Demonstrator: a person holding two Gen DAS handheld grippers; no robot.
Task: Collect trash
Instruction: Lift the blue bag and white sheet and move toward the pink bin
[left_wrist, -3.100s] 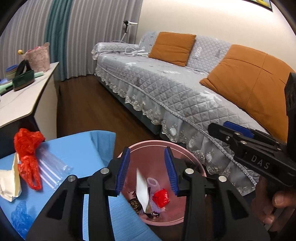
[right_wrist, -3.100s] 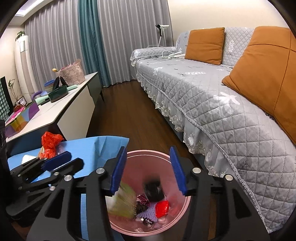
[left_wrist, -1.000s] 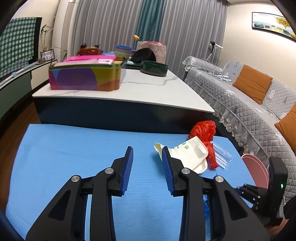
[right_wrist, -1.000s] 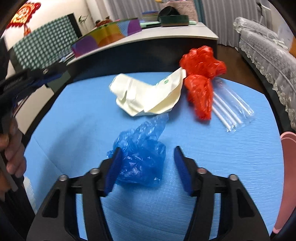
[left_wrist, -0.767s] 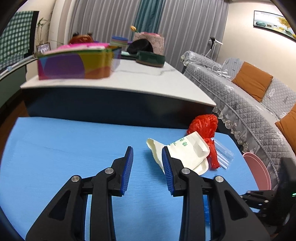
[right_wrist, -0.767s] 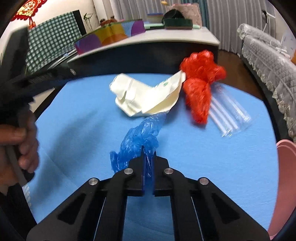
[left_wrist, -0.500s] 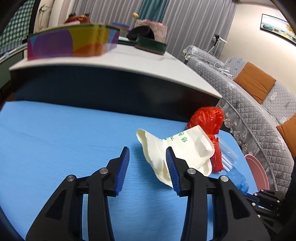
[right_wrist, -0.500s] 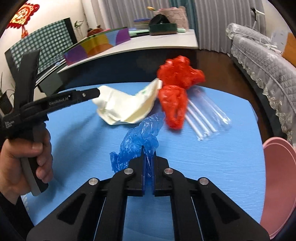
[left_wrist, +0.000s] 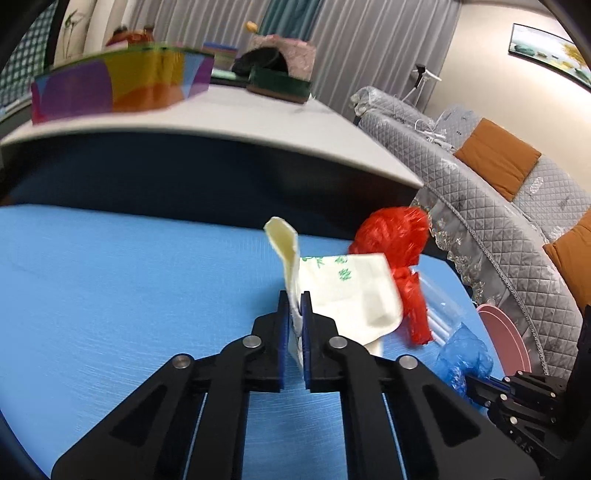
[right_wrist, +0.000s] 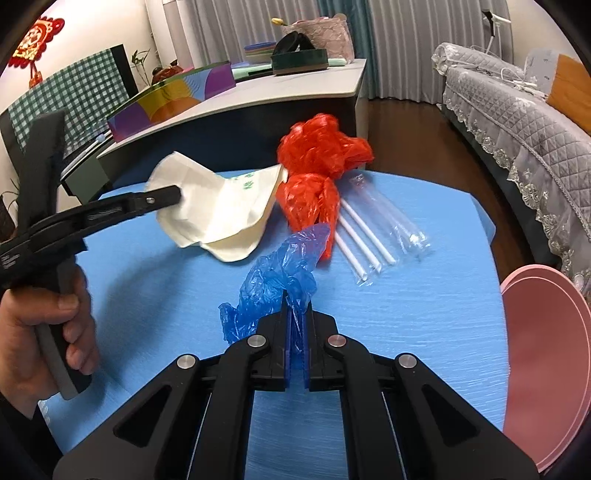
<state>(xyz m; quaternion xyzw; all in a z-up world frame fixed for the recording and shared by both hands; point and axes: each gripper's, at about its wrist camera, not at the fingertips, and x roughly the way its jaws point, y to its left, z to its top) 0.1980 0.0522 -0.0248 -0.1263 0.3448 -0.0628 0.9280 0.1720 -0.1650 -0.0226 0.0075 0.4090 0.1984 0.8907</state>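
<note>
Since both tools already have trash pinched, the lines below run from the nearest thing outward

Step in hand: pick-up of 2 pieces at once; both grasps look made, neither piece is yet at the bin

Right gripper (right_wrist: 294, 325): jaws clenched on the crumpled blue plastic film (right_wrist: 275, 280), pinched at its near end, the rest bunched up and trailing forward onto the blue table cover (right_wrist: 424, 314)

Left gripper (left_wrist: 294, 317): jaws closed on the cream paper bag with green print (left_wrist: 347, 291), gripped at its left edge; 1 flap stands up above the pads, and from the right wrist view the far side of the bag looks lifted while the near fold rests on the cover

Person's hand (right_wrist: 40, 332): wrapped round the left tool's handle, at the left of the right wrist view

Trash left on the cover: 1 crumpled red plastic bag (right_wrist: 321, 166) just beyond the blue film and touching the cream bag, and 1 clear plastic sleeve of white straws (right_wrist: 373, 229) beside it on the right

Pink round bin (right_wrist: 546, 354): only its rim shows, off the right edge of the cover, below table level

Next move, as a judgement: lift both pieces clear, carry them right over the pink rim, then open the jaws; the light film may cling to the pads, and the cream bag could drag the red bag along

Far side: white counter (right_wrist: 295, 88) with a multicoloured box, grey quilted sofa (right_wrist: 517, 122) beyond
</note>
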